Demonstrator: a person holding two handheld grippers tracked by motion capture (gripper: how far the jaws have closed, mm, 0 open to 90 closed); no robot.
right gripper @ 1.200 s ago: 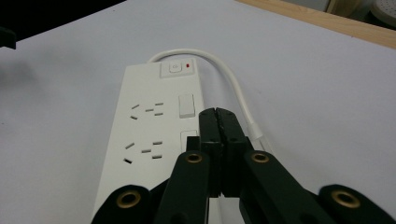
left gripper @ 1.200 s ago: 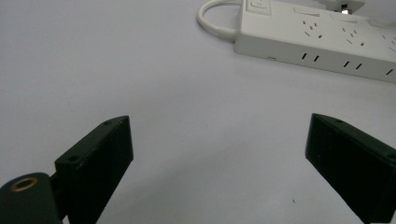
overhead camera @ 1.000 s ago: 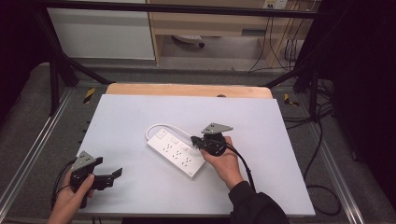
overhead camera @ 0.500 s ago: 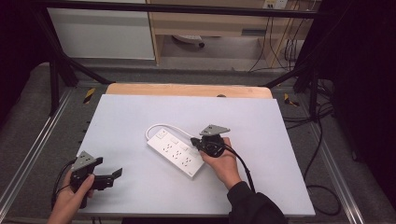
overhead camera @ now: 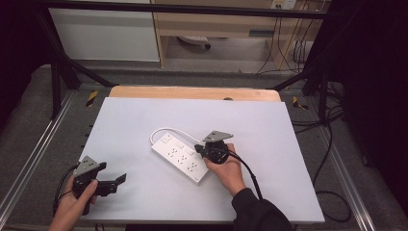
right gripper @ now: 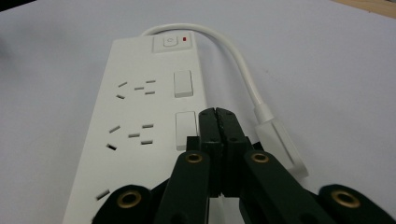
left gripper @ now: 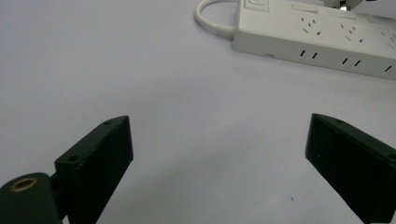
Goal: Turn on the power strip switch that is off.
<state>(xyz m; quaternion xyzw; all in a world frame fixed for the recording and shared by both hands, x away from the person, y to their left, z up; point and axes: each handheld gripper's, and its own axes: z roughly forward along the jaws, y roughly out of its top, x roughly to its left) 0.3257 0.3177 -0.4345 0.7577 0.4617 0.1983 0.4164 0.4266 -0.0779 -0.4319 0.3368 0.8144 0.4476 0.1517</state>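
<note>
A white power strip (overhead camera: 180,156) lay diagonally mid-tabletop (overhead camera: 288,144), bare surface all around. The right tool (right gripper: 217,119), jaws pressed together, apparently touched its right edge. The left tool (overhead camera: 113,180) rested wide open near the front-left corner.

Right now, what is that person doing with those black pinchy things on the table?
A person holds tongs in each hand at a white table. The right tongs are shut with nothing between them, their tips at the edge of a white power strip, next to one of its switches. The left tongs are open over bare table, off to the side.
</note>
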